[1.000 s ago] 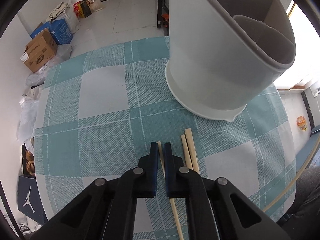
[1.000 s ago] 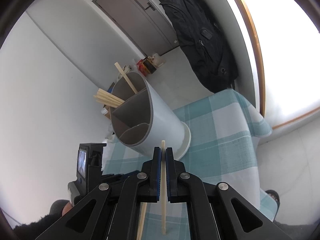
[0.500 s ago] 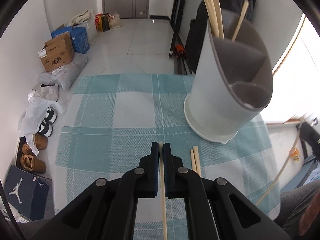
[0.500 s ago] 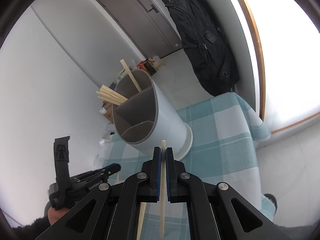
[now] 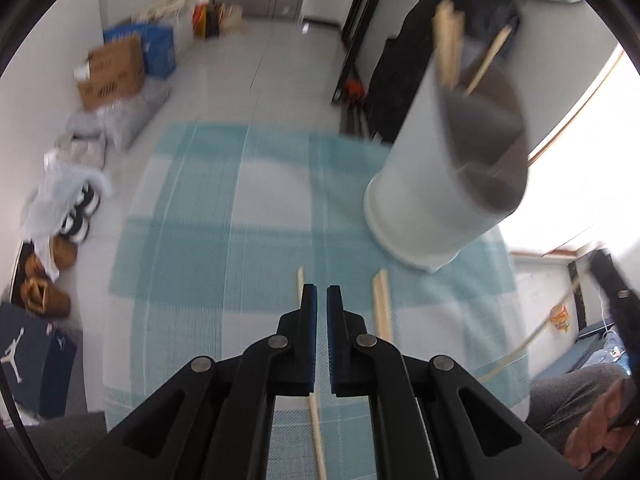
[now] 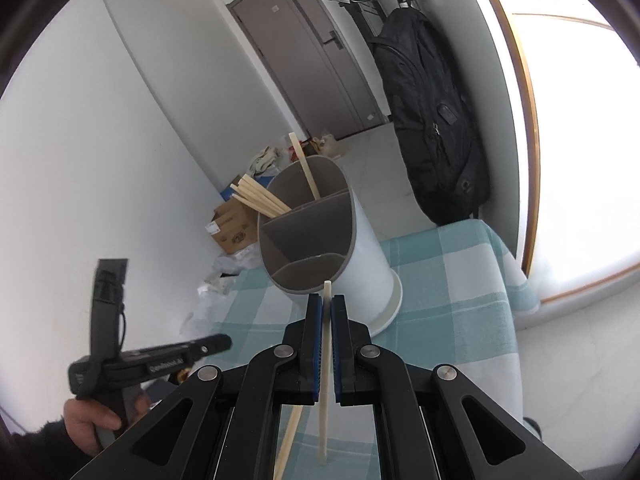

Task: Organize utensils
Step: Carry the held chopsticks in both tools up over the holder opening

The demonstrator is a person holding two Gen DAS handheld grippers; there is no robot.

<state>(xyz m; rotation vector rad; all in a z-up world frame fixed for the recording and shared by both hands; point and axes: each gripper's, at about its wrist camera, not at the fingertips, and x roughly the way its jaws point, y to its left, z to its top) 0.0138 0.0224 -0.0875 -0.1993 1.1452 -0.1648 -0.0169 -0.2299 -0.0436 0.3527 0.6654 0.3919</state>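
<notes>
Here, your right gripper (image 6: 326,308) is clamped on one chopstick (image 6: 325,376), its tip poking out near the white divided holder (image 6: 362,256) on the checked tablecloth (image 6: 452,280). Your left gripper (image 5: 321,296) has its jaws nearly together with nothing between them, above a loose chopstick (image 5: 300,280) lying on the cloth, a pair of chopsticks (image 5: 382,304) just to its right.

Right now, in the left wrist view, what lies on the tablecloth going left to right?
lone chopstick → chopstick pair → white utensil holder
</notes>
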